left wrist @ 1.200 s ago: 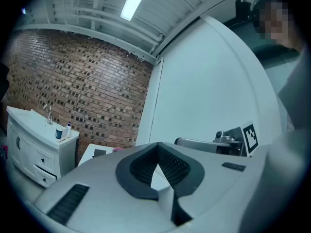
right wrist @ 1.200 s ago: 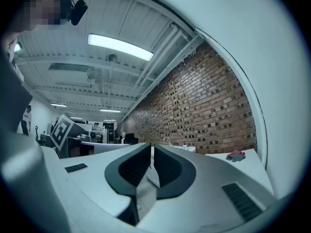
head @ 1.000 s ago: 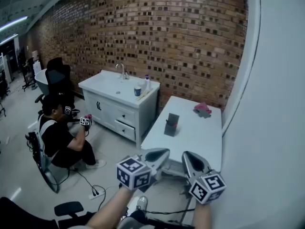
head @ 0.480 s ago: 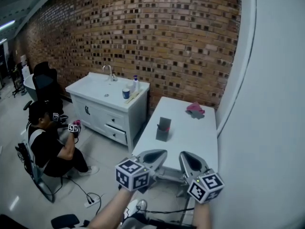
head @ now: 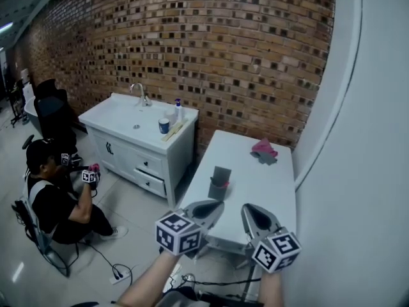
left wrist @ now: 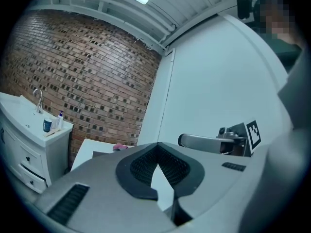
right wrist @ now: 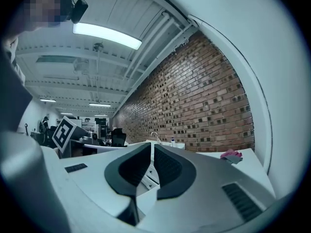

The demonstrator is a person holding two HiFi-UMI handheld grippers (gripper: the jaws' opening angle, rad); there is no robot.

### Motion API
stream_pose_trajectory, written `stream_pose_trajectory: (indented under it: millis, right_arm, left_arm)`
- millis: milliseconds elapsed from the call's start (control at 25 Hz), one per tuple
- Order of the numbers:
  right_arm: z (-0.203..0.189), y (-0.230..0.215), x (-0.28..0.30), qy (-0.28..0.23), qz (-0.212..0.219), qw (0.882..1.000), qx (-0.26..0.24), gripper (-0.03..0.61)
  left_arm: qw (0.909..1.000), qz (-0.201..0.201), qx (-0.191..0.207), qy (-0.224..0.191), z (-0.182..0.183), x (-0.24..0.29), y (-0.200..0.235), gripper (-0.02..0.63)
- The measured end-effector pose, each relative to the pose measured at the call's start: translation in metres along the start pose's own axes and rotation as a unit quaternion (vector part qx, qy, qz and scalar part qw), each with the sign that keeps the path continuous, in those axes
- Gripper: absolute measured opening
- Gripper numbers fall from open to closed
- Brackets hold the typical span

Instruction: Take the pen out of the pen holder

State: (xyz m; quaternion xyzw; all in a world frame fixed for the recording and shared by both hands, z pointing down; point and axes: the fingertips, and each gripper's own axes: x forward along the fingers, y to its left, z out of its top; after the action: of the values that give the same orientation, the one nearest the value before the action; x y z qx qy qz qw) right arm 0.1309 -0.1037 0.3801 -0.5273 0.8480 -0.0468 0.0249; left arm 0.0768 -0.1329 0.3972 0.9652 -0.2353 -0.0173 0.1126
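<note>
Pen holder: dark, boxy, upright on the white table, just beyond the tips of the left gripper and a touch to the left of the right gripper. Clear of both, touched by neither. Something small poking up at its rim, too tiny in the head view to call as the pen for sure.

Left gripper now: held level, aimed out over the near table edge, pads pressed tip to tip, closed on thin air. Over to the right gripper: level as well, side by side with its partner, pads pulled in to a hairline, gripping nothing either. A marker cube at the back of the left one, its twin on the right, forearms trailing off the bottom of the head view.

Further out past the holder, beyond the right gripper's tips: a pink cloth lying near the far end of the table, close to the brick wall. Hard on the right of the right gripper, a plain pale wall running along the table.

Out to the left of the left gripper: a white vanity cabinet against the bricks, with faucet, blue cup and small bottle on top. Further left again and lower down, a person seated near the floor, marker-cubed gripper in hand. Behind that person, a black chair.
</note>
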Motion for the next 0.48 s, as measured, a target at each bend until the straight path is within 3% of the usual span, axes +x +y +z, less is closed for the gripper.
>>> stream_pose_trajectory:
  millis: [480]
  right_arm:
    - [-0.013,-0.036,0.088,0.027,-0.034,0.999,0.016,0.029]
  left_arm:
    - [0.9996,-0.013,-0.006,0.024,0.006,0.041,0.091,0.004]
